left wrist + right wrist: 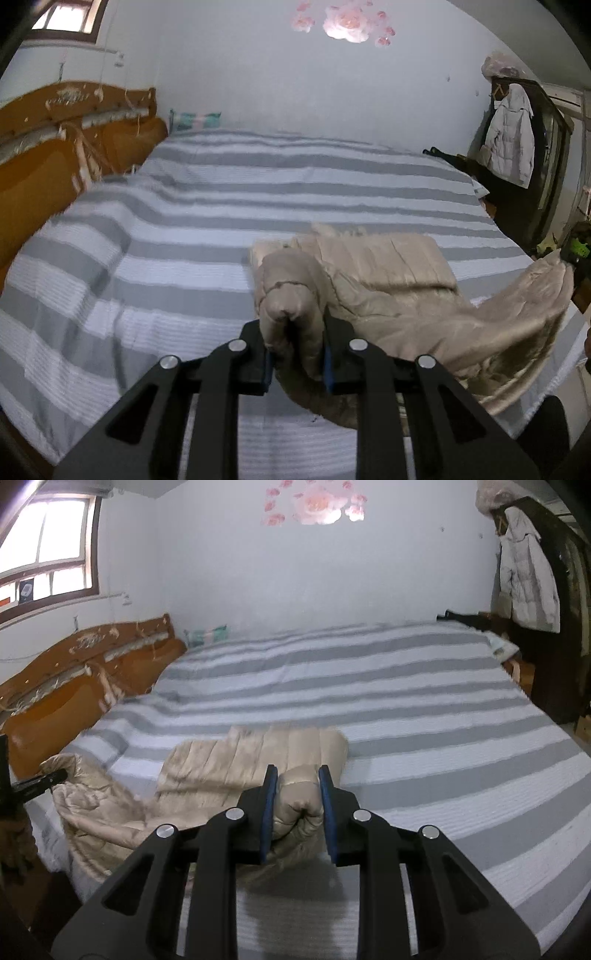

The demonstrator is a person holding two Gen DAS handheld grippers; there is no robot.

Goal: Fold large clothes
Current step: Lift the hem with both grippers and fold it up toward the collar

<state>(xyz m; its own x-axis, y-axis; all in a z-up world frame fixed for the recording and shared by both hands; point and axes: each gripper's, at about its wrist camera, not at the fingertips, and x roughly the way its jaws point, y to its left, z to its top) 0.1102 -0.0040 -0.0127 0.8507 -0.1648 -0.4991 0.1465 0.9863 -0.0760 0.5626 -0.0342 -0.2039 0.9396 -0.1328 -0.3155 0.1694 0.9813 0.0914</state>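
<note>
A beige padded jacket lies partly folded on the striped bed. My left gripper is shut on a bunched edge of the jacket near the bed's front edge and holds it lifted. My right gripper is shut on another bunched part of the jacket, also lifted above the bed. In the right wrist view the left gripper shows at the far left, holding the jacket's other end. The right gripper shows at the far right edge of the left wrist view.
A wooden headboard stands on the left. A dark wardrobe with a white coat hanging on it stands at the right. A small pillow lies at the far wall. A window is at upper left.
</note>
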